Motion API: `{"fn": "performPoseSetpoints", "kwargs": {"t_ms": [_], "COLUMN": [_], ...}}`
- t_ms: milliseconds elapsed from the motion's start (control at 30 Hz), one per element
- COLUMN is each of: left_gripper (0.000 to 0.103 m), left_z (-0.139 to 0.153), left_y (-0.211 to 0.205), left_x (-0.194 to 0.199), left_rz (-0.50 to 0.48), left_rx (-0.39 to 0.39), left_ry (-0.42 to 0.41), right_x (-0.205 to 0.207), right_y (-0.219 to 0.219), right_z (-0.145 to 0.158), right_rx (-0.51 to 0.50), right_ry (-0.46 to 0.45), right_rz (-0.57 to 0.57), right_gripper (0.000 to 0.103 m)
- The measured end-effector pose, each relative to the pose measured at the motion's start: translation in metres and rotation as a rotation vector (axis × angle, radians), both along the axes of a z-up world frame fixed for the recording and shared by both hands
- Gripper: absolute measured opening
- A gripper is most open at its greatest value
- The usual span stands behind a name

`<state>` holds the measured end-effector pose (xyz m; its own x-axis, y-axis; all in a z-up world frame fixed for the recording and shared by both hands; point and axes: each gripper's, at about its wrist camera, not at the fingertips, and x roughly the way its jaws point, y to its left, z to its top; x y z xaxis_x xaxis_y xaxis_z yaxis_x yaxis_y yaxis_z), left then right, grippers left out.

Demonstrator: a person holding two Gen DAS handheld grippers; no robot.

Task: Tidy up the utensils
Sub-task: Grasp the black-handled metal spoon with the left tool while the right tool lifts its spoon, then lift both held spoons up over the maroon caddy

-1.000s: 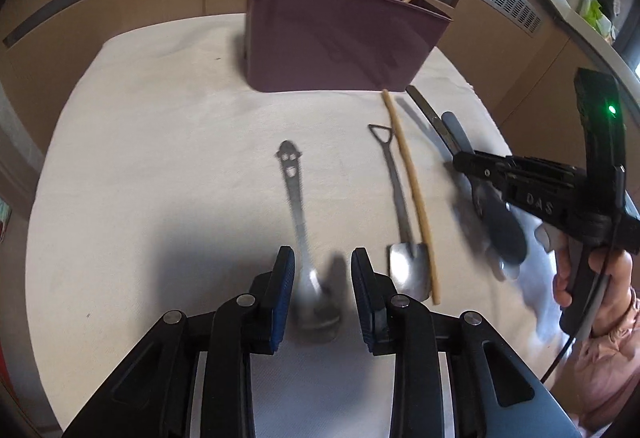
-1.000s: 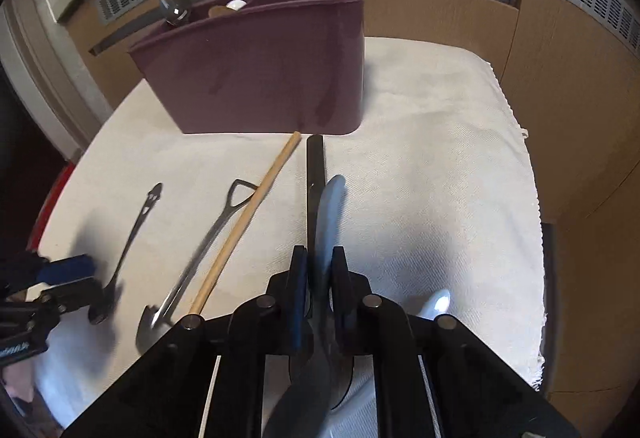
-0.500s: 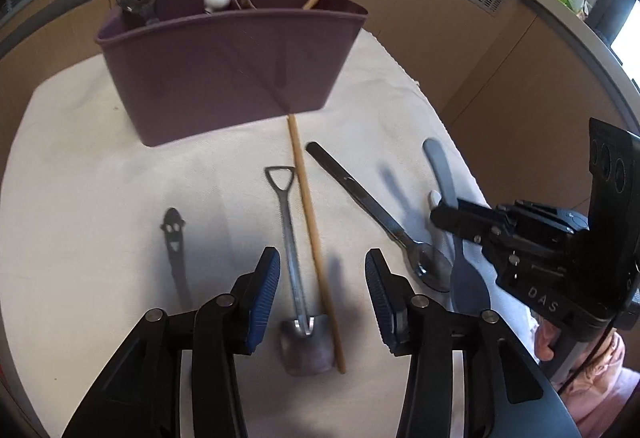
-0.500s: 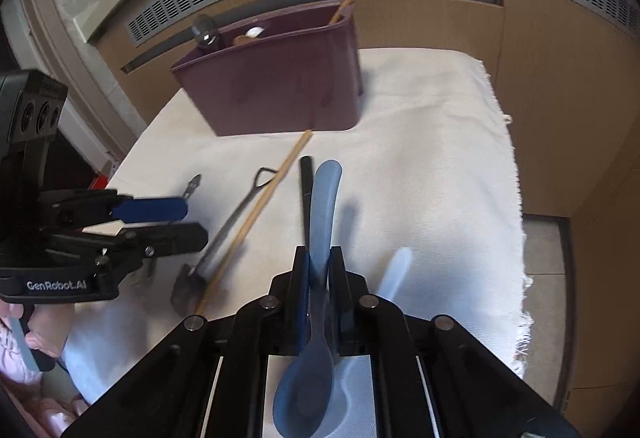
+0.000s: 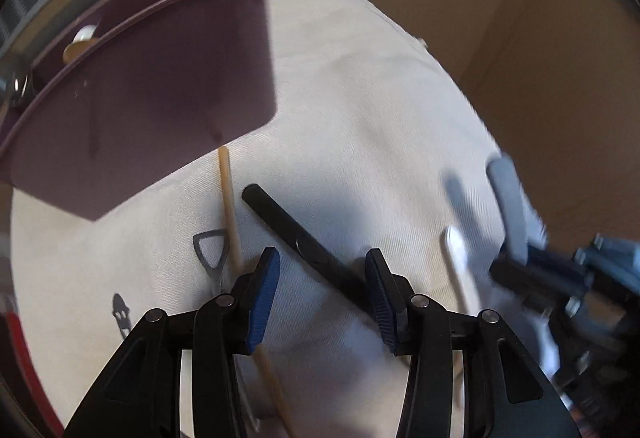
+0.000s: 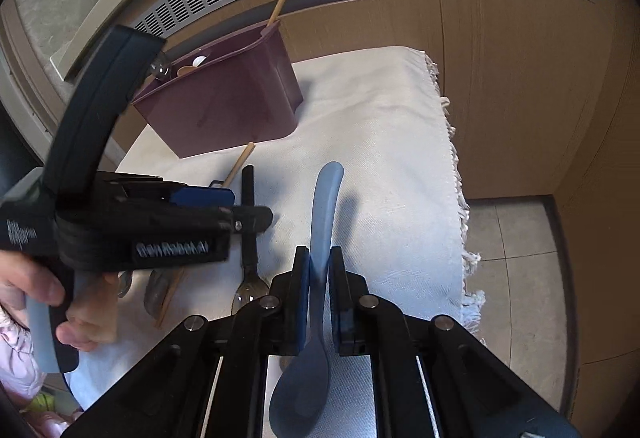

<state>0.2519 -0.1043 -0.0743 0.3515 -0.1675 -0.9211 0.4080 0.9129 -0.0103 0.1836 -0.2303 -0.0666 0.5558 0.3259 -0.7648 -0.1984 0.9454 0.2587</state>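
on white cloth [image 6: 384,141]: maroon caddy [image 6: 224,109], chopstick [image 5: 229,197], black-handled spoon [image 5: 304,242]. left gripper [image 5: 320,294] over that spoon, fingers apart, having just widened, gripping nothing. right gripper [image 6: 319,292] clamped on blue spoon [image 6: 326,213], lifted off cloth.

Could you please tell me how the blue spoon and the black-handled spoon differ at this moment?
The blue spoon is clamped in the shut right tool and held off the cloth; the black-handled spoon lies flat on the cloth, ungripped. The blue spoon is one matte colour with a broad handle; the black-handled spoon has a slim dark handle and a shiny metal bowl. Both point their handles toward the maroon caddy.
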Motion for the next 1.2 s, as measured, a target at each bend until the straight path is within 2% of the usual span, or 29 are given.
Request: {"fn": "performPoseSetpoints", "kwargs": {"t_ms": [67,133,200,267,333,400,433,500,567,667,833,1000,1100,1200], "left_gripper": [0.046,0.046,0.046,0.045,0.045,0.040,0.036,0.019,0.012,0.012,0.012,0.014,0.014,0.013], "left_z": [0.000,0.001,0.001,0.000,0.003,0.004,0.004,0.006,0.007,0.010,0.005,0.004,0.005,0.004], "left_y": [0.004,0.016,0.030,0.040,0.043,0.037,0.033,0.025,0.021,0.020,0.031,0.036,0.034,0.030], "left_x": [-0.016,-0.022,-0.021,-0.013,-0.005,0.002,0.005,0.009,0.007,-0.015,-0.039,-0.036,-0.033,-0.031], "left_rz": [-0.074,-0.098,-0.094,-0.054,-0.015,-0.013,-0.011,-0.024,-0.041,-0.104,-0.127,-0.126,-0.133,-0.139], "left_rx": [0.053,0.075,0.039,-0.025,-0.065,-0.069,-0.060,-0.060,-0.080,-0.090,-0.077,-0.073,-0.059,-0.048], "left_ry": [-0.054,-0.058,-0.023,0.037,0.056,0.043,0.029,0.014,0.024,0.016,0.035,0.091,0.120,0.099], "right_x": [-0.001,-0.001,0.001,0.002,0.002,0.002,0.001,0.001,-0.002,-0.006,0.002,0.023,0.026,0.024], "right_y": [0.001,0.002,0.003,0.005,0.006,0.007,0.007,0.006,0.004,0.002,0.017,0.036,0.043,0.036], "right_z": [0.001,0.001,0.002,0.002,0.002,0.002,0.002,0.001,0.003,0.006,0.002,-0.018,-0.019,-0.012], "right_rx": [0.000,0.004,0.018,0.034,0.035,0.030,0.029,0.026,0.024,-0.002,-0.075,-0.170,-0.223,-0.157], "right_ry": [-0.005,-0.011,-0.016,-0.021,-0.026,-0.027,-0.025,-0.020,-0.024,-0.034,-0.002,0.068,0.051,0.069], "right_rz": [0.003,0.007,0.010,0.013,0.011,0.010,0.010,0.013,0.026,0.049,0.086,0.071,0.100,0.114], "right_gripper": [0.008,0.008,0.008,0.008,0.008,0.008,0.008,0.008,0.010,0.013,0.016,0.016,0.013,0.010]}}
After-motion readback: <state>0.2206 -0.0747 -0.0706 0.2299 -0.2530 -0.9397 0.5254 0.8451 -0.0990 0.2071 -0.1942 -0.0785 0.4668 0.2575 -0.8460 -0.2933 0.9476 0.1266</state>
